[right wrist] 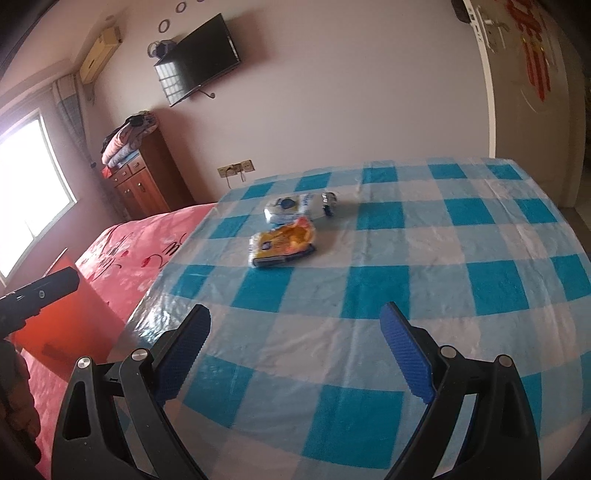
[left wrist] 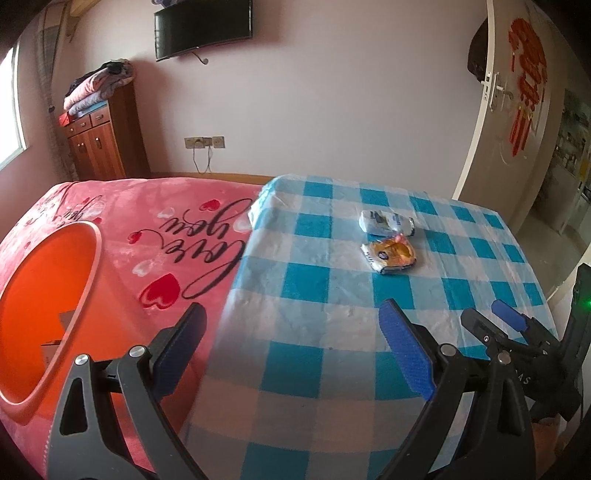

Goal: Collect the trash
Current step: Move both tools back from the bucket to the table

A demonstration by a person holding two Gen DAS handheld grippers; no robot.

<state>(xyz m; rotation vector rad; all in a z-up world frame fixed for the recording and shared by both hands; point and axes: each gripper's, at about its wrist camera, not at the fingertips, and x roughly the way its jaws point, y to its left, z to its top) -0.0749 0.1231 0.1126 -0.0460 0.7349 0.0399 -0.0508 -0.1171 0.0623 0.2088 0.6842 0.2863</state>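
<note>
Two pieces of trash lie side by side on the blue-and-white checked cloth (right wrist: 406, 258): a yellow-orange wrapper (right wrist: 282, 242) (left wrist: 389, 254) and, just behind it, a white-and-blue wrapper (right wrist: 301, 206) (left wrist: 386, 221). My left gripper (left wrist: 291, 332) is open and empty, low over the seam between the cloth and the pink blanket. My right gripper (right wrist: 295, 330) is open and empty, short of the wrappers; it also shows at the right edge of the left wrist view (left wrist: 487, 317). An orange bin (left wrist: 44, 295) stands at the left on the pink blanket, a box inside it.
The pink heart-print blanket (left wrist: 147, 236) covers the left part of the bed. A wooden cabinet (left wrist: 99, 144) with folded bedding stands at the back wall below a wall television (left wrist: 203, 31). A white door (left wrist: 517, 110) stands open at the right.
</note>
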